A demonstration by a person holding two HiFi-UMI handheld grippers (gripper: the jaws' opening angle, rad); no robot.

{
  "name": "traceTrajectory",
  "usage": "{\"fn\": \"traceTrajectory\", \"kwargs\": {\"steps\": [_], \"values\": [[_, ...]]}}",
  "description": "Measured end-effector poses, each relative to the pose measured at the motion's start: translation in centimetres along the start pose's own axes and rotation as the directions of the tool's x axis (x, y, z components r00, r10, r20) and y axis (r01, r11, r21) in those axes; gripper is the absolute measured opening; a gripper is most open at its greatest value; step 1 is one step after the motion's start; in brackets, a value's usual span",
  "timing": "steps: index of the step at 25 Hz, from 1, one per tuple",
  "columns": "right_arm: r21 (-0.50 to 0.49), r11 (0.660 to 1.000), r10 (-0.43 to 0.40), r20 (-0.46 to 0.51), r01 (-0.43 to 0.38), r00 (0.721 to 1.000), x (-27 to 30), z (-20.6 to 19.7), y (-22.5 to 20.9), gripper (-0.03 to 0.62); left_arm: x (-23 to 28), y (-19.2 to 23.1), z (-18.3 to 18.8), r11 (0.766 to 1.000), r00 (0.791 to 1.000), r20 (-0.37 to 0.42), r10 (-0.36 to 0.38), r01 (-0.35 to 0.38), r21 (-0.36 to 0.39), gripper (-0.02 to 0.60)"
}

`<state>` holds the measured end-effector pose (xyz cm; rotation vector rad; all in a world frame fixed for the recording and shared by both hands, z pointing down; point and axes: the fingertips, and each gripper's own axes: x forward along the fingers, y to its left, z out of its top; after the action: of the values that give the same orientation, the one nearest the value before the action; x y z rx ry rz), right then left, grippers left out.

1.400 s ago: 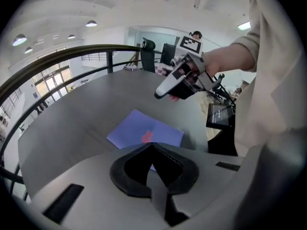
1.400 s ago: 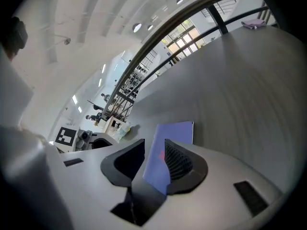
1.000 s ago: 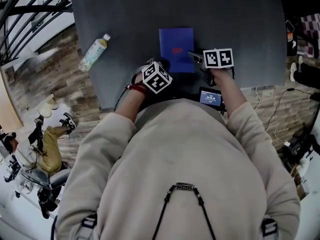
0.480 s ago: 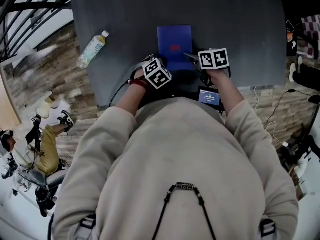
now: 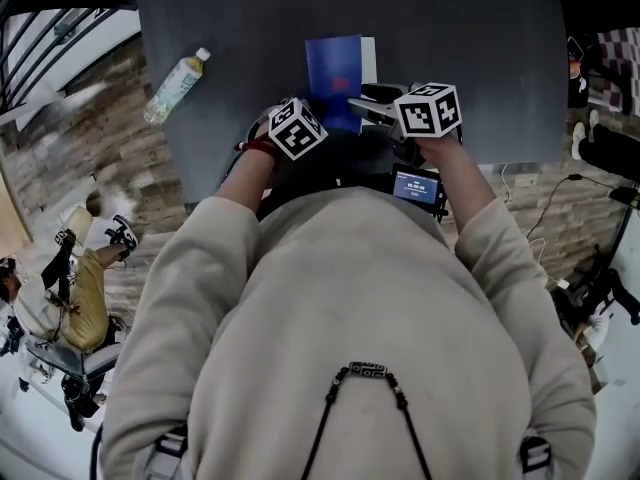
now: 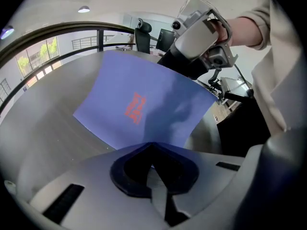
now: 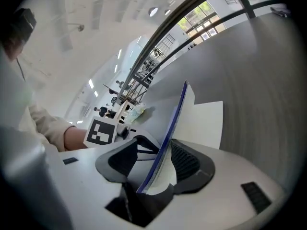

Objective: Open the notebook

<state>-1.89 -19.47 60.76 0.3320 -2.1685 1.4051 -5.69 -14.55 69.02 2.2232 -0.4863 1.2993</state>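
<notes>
Presently the notebook (image 5: pixel 333 68) lies on the bench (image 5: pixel 470 38) directly ahead of the person, between the two grippers. Its blue cover (image 7: pixel 173 121) is raised on edge off the white page (image 7: pixel 207 119). It is judged light and thin. The cover bows where lifted, so it is flexible and liable to crease or slip, and the free edge away from the spine is the proper hold. Right gripper (image 7: pixel 160 162): jaws have just been opening and stand wide, with the cover passing between them unclamped. Left gripper (image 6: pixel 149 150): jaws closed together, tips at the notebook's near edge, nothing seen gripped. One container noted: a capped bottle (image 5: pixel 177 84) on its side at the bench's left edge, well apart from the notebook; contents not discernible.
</notes>
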Motion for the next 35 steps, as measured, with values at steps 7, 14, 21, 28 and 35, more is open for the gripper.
{"fn": "traceTrajectory", "kwargs": {"steps": [7, 14, 21, 28, 35], "values": [[-0.021, 0.999, 0.043, 0.023, -0.042, 0.999, 0.6, 0.9, 2.5, 0.219, 0.0, 0.2, -0.1, 0.998, 0.999, 0.042, -0.004, 0.007, -0.059, 0.002], [-0.056, 0.995, 0.083, 0.011, -0.082, 0.996, 1.4, 1.6, 4.4, 0.219, -0.2, 0.2, 0.1, 0.988, 0.995, 0.094, -0.045, 0.058, -0.141, 0.002], [-0.059, 0.988, 0.145, 0.056, -0.141, 0.988, 1.6, 3.4, 6.6, 0.219, -2.9, 0.7, 1.6, 0.975, 0.971, 0.239, -0.032, 0.083, -0.207, 0.002], [-0.034, 0.982, 0.189, 0.069, -0.187, 0.979, 2.0, 4.1, 7.5, 0.219, -6.5, 1.4, 4.0, 0.978, 0.938, 0.346, 0.013, 0.061, -0.202, 0.002], [-0.05, 0.974, 0.222, 0.04, -0.22, 0.974, 3.0, 4.5, 8.4, 0.219, -8.9, 2.3, 3.8, 0.968, 0.913, 0.405, 0.06, 0.046, -0.246, 0.002]]}}
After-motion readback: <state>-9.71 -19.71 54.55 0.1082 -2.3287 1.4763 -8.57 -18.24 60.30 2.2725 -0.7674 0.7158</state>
